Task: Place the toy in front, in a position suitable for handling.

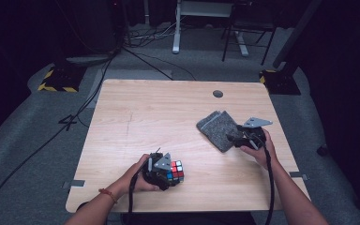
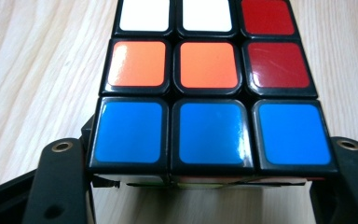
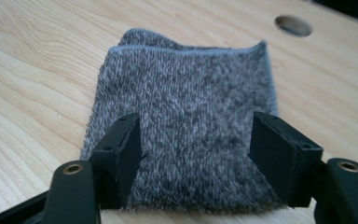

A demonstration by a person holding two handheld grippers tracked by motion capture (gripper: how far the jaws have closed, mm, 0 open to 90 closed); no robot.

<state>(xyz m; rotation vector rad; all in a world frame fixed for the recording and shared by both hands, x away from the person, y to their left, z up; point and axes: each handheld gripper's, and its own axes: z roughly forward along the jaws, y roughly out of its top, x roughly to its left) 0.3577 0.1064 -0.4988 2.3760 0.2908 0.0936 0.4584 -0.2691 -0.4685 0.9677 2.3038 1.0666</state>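
Observation:
A Rubik's cube (image 1: 176,170) sits low over the near middle of the wooden table (image 1: 159,108), and my left gripper (image 1: 168,175) is shut on it. In the left gripper view the cube (image 2: 208,70) shows a blue row nearest, then orange and red tiles, with white and red farthest; the black jaws press on its two sides. A folded grey fuzzy cloth (image 1: 218,127) lies flat at the right of the table. My right gripper (image 1: 234,138) is at the cloth's near right edge. In the right gripper view, this gripper (image 3: 198,140) is open, its jaws straddling the cloth (image 3: 186,93) without pinching it.
A round cable hole (image 1: 218,93) (image 3: 293,25) sits near the table's far edge, behind the cloth. Beyond the table are floor cables, a desk's white legs (image 1: 176,28) and yellow-black striped bases (image 1: 56,79). Bare wood spans the table's left and middle.

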